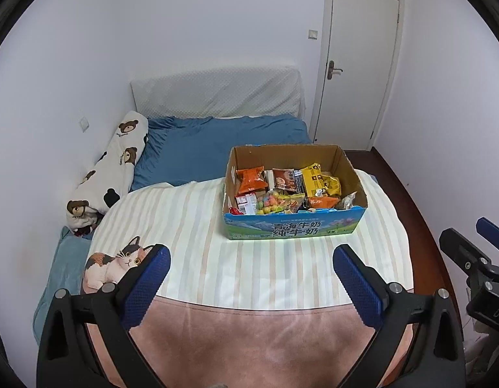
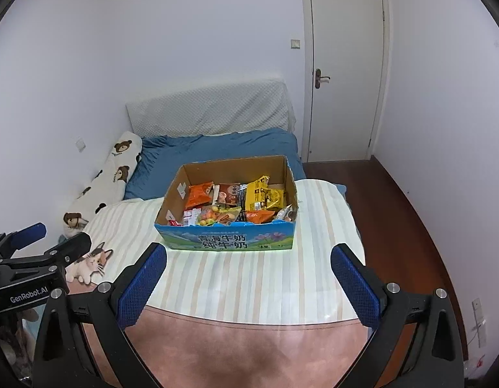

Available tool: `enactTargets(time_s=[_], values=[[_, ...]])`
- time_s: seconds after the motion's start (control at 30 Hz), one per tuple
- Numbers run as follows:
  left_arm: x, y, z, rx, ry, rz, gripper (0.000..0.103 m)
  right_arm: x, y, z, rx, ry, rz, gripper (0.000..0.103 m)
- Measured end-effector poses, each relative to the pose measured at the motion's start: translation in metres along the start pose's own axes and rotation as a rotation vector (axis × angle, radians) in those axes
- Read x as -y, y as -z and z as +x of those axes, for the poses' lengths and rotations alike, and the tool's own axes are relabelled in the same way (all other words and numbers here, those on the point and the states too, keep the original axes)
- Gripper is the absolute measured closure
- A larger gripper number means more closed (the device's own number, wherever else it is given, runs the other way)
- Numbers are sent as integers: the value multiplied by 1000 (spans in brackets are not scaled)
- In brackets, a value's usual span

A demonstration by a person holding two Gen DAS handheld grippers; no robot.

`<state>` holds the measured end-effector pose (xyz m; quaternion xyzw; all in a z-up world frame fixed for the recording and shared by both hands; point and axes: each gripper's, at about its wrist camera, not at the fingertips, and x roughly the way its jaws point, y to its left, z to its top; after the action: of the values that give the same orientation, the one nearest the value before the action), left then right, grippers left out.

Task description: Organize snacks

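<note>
An open cardboard milk box (image 1: pixel 294 228) with a blue printed front stands on the striped bed cover; it also shows in the right wrist view (image 2: pixel 230 241). It holds several snack packs: an orange bag (image 1: pixel 251 179), a yellow bag (image 1: pixel 320 179), a brown pack (image 1: pixel 285 179) and a bag of coloured sweets (image 1: pixel 275 203). My left gripper (image 1: pixel 251 278) is open and empty, well short of the box. My right gripper (image 2: pixel 249 278) is open and empty, also short of the box. Each gripper shows at the edge of the other's view.
The bed has a striped cover (image 1: pixel 249 274), a pink blanket (image 1: pixel 249 339) near me and blue sheets (image 1: pixel 217 148) behind. A bear-print bolster (image 1: pixel 113 168) lies along the left wall. A cat print (image 1: pixel 113 263) is at the left. A closed door (image 1: pixel 356 64) and dark wooden floor (image 2: pixel 411 226) are on the right.
</note>
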<state>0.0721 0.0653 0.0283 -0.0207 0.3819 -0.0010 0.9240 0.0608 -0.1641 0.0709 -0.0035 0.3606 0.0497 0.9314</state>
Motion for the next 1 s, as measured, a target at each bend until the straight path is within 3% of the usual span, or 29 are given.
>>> enactTargets(time_s=[0.4, 1.0], values=[[9, 1, -6, 14, 15, 15, 0, -4, 1, -13, 11, -14, 4, 0], [13, -34, 79, -86, -13, -7, 0, 18, -32, 71, -41, 27, 42, 0]])
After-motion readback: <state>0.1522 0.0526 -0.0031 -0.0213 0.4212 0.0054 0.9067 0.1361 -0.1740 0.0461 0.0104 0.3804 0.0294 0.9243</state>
